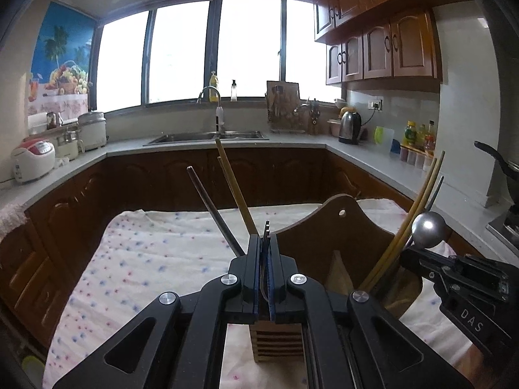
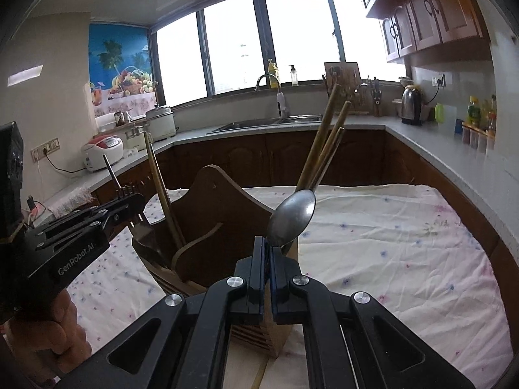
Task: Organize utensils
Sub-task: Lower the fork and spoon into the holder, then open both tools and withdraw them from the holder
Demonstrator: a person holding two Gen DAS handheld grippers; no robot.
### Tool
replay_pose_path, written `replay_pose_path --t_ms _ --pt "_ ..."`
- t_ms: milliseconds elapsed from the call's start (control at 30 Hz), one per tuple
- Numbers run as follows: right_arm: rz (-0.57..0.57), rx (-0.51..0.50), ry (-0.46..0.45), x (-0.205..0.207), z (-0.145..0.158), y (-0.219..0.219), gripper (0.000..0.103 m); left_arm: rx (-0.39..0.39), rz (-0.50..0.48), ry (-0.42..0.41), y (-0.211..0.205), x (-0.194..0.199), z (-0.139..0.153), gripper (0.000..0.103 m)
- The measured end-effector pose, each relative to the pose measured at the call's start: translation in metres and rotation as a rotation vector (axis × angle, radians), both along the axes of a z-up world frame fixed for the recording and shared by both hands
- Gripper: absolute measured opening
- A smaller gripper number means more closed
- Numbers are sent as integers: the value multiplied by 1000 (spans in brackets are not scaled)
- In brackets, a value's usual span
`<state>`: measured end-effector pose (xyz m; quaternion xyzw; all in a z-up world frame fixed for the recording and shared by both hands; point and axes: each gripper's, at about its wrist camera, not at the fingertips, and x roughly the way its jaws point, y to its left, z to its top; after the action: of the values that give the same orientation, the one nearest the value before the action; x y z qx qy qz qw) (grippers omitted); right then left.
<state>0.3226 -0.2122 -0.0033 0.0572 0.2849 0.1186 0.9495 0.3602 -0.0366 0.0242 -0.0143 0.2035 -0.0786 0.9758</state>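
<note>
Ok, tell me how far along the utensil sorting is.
Well along. Done: chopsticks already stand in the wooden holder, with more in its other compartment. In hand: the right tongs are shut on a spoon, bowl up, over the holder; the left tongs are shut on a fork, tines up. Left: drop both in. No loose utensils show on the cloth.

Around the wooden holder (image 2: 223,227) we have open cloth-covered worktop (image 2: 405,243) to the right and beyond it. Above the holder, room is tight: chopsticks (image 2: 324,149) lean out of its right compartment, and more chopsticks (image 1: 232,181) and a dark stick (image 1: 211,207) rise from its left. Our left tool (image 2: 129,202) and right tool (image 2: 268,253) crowd close over the holder, with a spoon (image 2: 292,218) upright between them.
</note>
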Motion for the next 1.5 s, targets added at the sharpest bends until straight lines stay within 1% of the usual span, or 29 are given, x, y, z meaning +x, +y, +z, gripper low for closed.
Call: replay_pose_path --t_ms 133,300,333,367,433,500,533,567,600,667,733,767,867,900,933,1000,1100,1167,1233,1300,1333,1400,1500 --pt "-2 17 11 2 -1 -2 2 -19 -4 17 7 7 5 3" --pt "1 35 24 4 -1 -4 3 -19 -3 27 12 14 13 3" --pt "4 32 27 5 0 -4 5 -19 3 14 9 13 10 3" --pt "5 30 24 4 -1 -4 7 -21 2 18 11 14 13 3" --pt "11 41 22 2 1 -5 8 -24 0 27 8 16 12 4" --pt "7 51 26 2 0 -7 8 -30 -7 36 8 15 11 9" --pt "1 54 27 2 1 -9 11 -36 -13 38 8 14 11 13" --pt "-5 61 30 1 1 -11 17 -38 -20 43 8 14 14 15" --pt "-11 64 34 1 1 -12 21 -34 -23 43 6 13 14 19" --pt "-27 79 42 -2 0 -17 35 -15 -22 41 3 11 14 23" --pt "-34 101 39 -7 1 -23 43 -8 -28 39 1 5 14 30" --pt "-41 102 38 -9 2 -25 47 -12 -31 38 2 3 16 31" --pt "-60 118 36 -16 3 -34 56 -31 -23 25 5 -11 15 43" --pt "-69 123 38 -19 3 -37 58 -37 -11 18 8 -16 17 52" --pt "-79 131 38 -22 3 -40 60 -43 -2 9 10 -22 16 58" --pt "-87 139 40 -26 4 -43 64 -65 13 -5 17 -34 19 60" --pt "-97 158 40 -35 5 -48 69 -89 33 -9 22 -49 20 70" --pt "-102 169 34 -41 7 -48 73 -108 49 -19 28 -62 18 73" --pt "-102 176 27 -50 11 -48 76 -115 63 -21 31 -72 18 83" --pt "-96 181 22 -56 13 -47 78 -116 80 -30 36 -85 17 86" --pt "-92 184 19 -61 15 -46 80 -116 88 -31 37 -89 15 92" --pt "-84 185 14 -69 17 -44 83 -119 110 -25 41 -101 12 98" --pt "-71 193 16 -82 17 -40 86 -135 120 -4 46 -119 5 101"
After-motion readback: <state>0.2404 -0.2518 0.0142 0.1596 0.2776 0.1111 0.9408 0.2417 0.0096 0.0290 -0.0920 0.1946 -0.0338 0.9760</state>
